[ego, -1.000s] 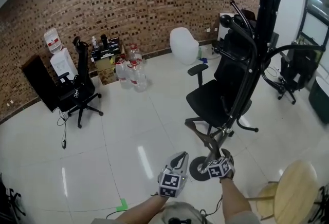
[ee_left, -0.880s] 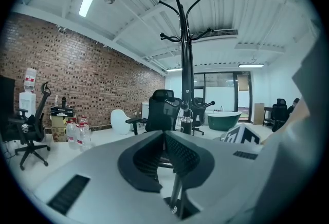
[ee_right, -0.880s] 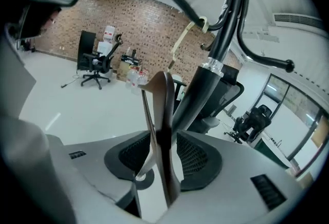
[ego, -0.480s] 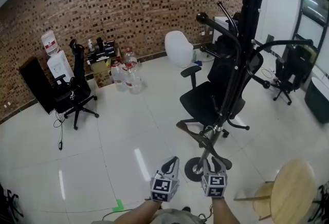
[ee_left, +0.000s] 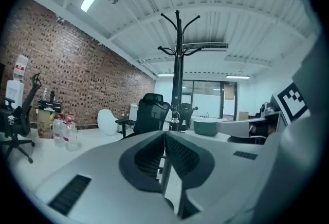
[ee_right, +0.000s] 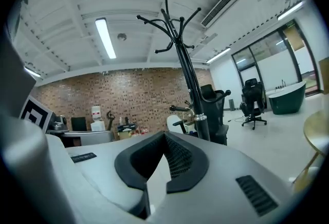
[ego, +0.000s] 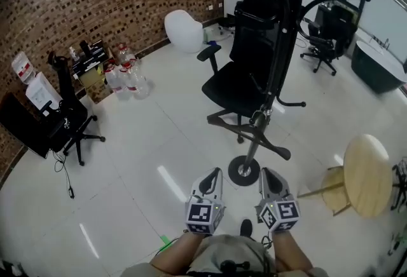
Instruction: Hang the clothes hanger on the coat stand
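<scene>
The black coat stand (ego: 280,47) rises from its round base (ego: 244,171) just ahead of me. A dark clothes hanger (ego: 245,130) hangs low on its pole, tilted down to the right. Both grippers sit side by side near the bottom of the head view, short of the base and apart from the hanger. My left gripper (ego: 213,175) is shut with nothing in it. My right gripper (ego: 266,175) has just been closing and is shut, also holding nothing. The left gripper view shows shut jaws (ee_left: 164,133) with the stand (ee_left: 177,63) beyond. The right gripper view shows the same (ee_right: 164,135) (ee_right: 185,69).
A black office chair (ego: 245,66) stands right behind the stand. A round wooden stool (ego: 367,174) is at the right. A white chair (ego: 184,31), water bottles (ego: 127,79) and another black chair (ego: 67,117) line the brick wall at the left.
My right gripper has come away from the hanger, which stays on the stand, and its jaws have shut. Both grippers have drawn back and now sit level side by side.
</scene>
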A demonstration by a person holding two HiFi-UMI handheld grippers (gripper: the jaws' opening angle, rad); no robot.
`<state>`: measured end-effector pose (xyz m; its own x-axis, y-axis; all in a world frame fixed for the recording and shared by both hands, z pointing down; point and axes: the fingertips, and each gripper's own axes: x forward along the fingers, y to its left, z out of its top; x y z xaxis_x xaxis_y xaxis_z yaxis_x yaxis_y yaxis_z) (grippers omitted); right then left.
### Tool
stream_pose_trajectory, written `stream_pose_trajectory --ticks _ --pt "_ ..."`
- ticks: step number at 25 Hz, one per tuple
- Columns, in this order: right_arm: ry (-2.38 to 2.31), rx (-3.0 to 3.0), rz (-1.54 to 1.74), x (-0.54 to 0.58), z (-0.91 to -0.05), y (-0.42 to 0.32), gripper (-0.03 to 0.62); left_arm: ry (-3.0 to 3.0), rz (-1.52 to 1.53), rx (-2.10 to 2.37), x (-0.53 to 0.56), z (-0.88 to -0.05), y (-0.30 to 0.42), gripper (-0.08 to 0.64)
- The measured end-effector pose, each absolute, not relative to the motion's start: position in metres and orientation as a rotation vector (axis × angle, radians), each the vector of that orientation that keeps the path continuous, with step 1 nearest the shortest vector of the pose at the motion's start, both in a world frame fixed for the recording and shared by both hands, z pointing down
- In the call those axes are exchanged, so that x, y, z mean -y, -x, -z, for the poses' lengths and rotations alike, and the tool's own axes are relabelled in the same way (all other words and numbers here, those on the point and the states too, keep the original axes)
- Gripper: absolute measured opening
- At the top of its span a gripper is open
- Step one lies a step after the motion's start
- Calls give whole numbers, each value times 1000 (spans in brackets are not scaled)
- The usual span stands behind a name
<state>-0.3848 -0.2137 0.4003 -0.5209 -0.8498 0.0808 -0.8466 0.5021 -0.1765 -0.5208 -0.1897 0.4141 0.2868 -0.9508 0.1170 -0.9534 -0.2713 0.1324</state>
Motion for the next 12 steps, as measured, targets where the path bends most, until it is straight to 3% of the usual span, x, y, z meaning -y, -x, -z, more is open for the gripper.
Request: stream_pose_trajectory --ticks 6,12 --pt "1665 -2625 258 156 -434 435 3 -2476 -11 1618 149 -455 564 9" --pt "1727 -2599 263 117 -436 431 3 -2509 -8 1602 113 -448 572 4"
